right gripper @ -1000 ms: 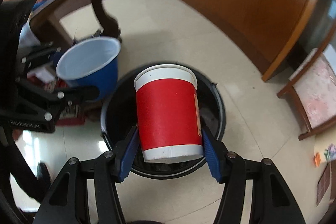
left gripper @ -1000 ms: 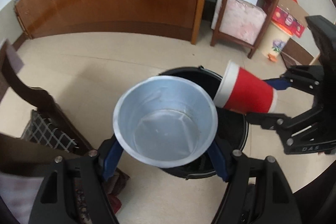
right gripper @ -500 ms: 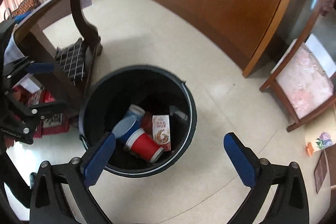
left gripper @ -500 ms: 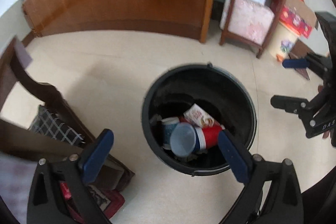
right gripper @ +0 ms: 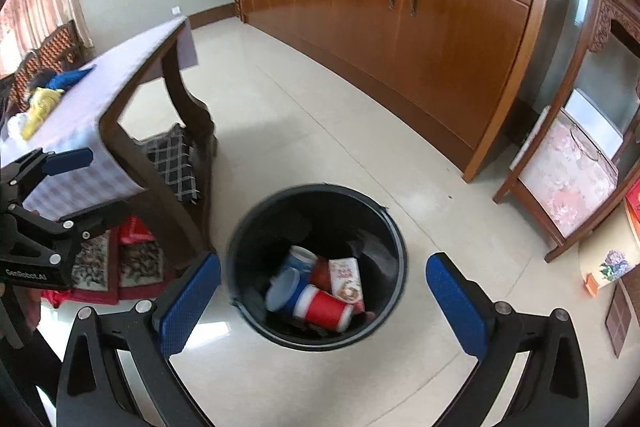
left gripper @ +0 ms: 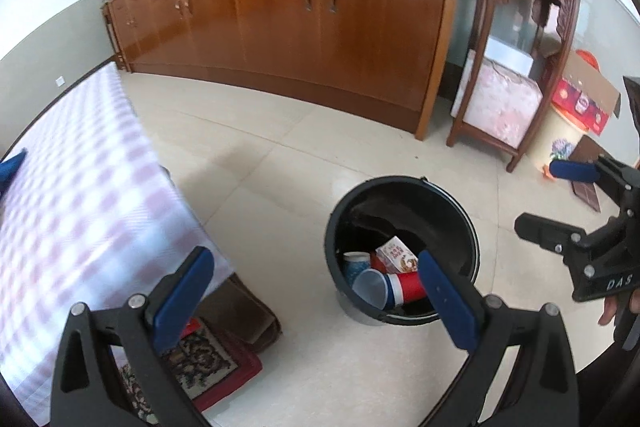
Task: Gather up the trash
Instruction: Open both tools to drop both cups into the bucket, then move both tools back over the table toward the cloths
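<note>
A black trash bin stands on the tiled floor. Inside lie a red cup, a blue cup, another blue cup and a small carton. My left gripper is open and empty, above the bin's left side. My right gripper is open and empty, above the bin. The right gripper also shows in the left wrist view, and the left gripper in the right wrist view.
A table with a checked cloth stands left of the bin, with cushions beneath it. A long wooden cabinet lines the back wall. A carved wooden stand and boxes are at right.
Both grippers opened and dropped the blue and red cups into the bin one second ago. Since then both have risen and pulled back, showing more of the room.
</note>
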Tool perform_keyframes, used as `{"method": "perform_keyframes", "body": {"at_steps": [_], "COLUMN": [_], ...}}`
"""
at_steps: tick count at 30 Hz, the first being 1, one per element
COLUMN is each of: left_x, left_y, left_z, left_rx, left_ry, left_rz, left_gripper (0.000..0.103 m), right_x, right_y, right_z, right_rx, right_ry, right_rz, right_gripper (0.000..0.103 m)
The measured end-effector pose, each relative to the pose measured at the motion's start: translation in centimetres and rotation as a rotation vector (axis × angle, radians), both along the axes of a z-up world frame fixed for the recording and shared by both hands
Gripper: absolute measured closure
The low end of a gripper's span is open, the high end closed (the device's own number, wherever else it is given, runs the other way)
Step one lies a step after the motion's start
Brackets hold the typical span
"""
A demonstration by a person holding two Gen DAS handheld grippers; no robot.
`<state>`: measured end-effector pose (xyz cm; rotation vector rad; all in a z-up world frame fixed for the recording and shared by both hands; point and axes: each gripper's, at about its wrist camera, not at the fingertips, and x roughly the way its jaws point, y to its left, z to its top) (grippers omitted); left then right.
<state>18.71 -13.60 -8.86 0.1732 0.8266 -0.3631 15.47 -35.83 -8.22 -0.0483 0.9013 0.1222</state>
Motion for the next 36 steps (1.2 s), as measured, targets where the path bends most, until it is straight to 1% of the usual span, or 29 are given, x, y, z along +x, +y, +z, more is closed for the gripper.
{"method": "perform_keyframes", "body": {"at_steps": [4,11,18,22,26,31,33,36], "left_x": [-0.8,-2.1,-3.1,-3.9,-4.8,-5.8,-5.6,-5.2], "left_y": [1.7,5.7,12.3,16.5,20.4,26.6,28.7,32.3], "left_z": [1.5,4.4,6.7,7.5,7.7,7.7,7.4,6.8], "left_rx": [-0.009,0.008,-0.004,0.014,0.031,0.027,0.020,0.011], "left_ry": [-0.042,-0.119,-0.171,-0.189,-0.196,-0.193,-0.184,-0.164], "left_rz": [0.053,0.146,0.302,0.389,0.467,0.578,0.614,0.658], "left_gripper": [0.000,0.000,0.000,0.000,0.000,0.000,0.000,0.000], "right_x": [-0.5,-0.1,0.8,1.7,2.7,4.2,4.6,5.5], "right_y": [2.3,5.8,11.2,15.7,20.4,26.5,28.6,33.0], "right_z": [1.8,4.7,6.6,7.6,8.3,9.1,9.2,9.2], "right_rx": [0.015,0.051,0.099,0.132,0.118,0.142,0.151,0.138], "right_ry": [-0.039,-0.110,-0.158,-0.162,-0.142,-0.135,-0.132,-0.134], "right_rz": [0.029,0.073,0.160,0.220,0.272,0.332,0.361,0.410], "right_gripper": [0.000,0.000,0.000,0.000,0.000,0.000,0.000,0.000]}}
